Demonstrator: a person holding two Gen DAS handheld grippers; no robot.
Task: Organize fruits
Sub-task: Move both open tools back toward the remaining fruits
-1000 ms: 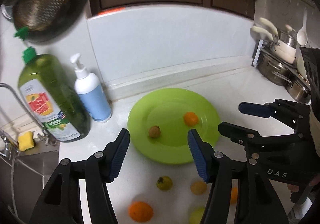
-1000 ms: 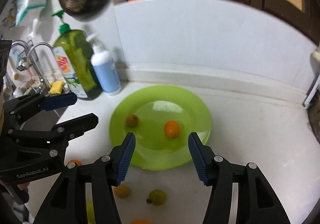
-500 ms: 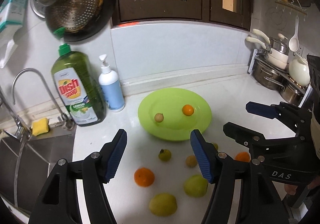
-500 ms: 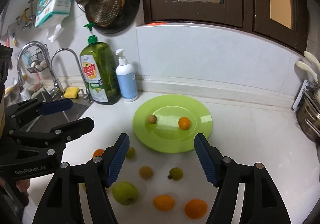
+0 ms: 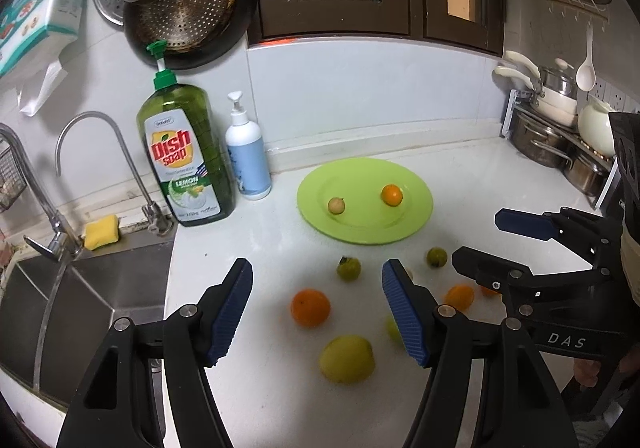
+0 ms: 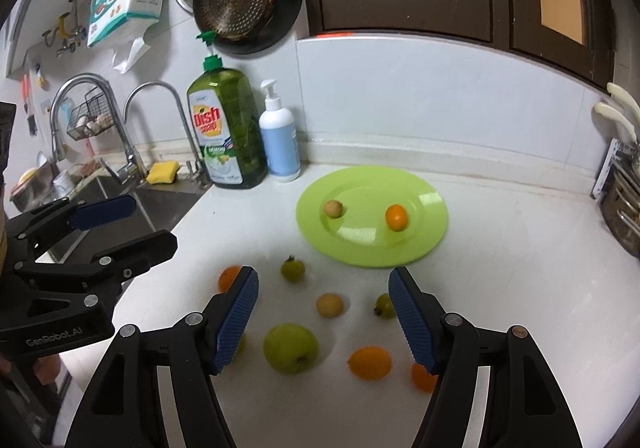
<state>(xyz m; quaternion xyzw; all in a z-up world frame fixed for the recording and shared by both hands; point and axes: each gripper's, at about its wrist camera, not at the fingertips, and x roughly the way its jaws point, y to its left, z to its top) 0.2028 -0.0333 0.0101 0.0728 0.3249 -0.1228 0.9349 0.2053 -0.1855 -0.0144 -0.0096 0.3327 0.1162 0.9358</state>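
Holding both grippers above the near edge of the white bench point(image 6: 500, 248), I see the left gripper point(image 5: 316, 308) with its jaws about half apart and nothing between them; they have just been opening. The right gripper point(image 6: 322, 318) stands the same way, jaws half apart, gripping nothing, and also just opened.

Nearest to me on the bench lie the loose fruits: a green apple point(image 6: 291, 348), a pale yellow-green fruit point(image 5: 346, 358), an orange point(image 5: 310, 308) to the left and two more oranges point(image 6: 369, 363) on the right, one partly hidden behind a right finger. A little farther sit a small tan fruit point(image 6: 329, 305) and two small green fruits point(image 6: 292, 270), all apart from one another.

Beyond them is the green plate point(image 6: 424, 236), carrying a small orange fruit point(image 6: 396, 217) on its right and a small brown fruit point(image 6: 333, 208) on its left, well apart.

Far left, against the wall, stand the dish soap bottle point(image 6: 226, 136) and a white pump bottle point(image 6: 280, 146) just beside it, with the sink point(image 5: 80, 300) to their left.
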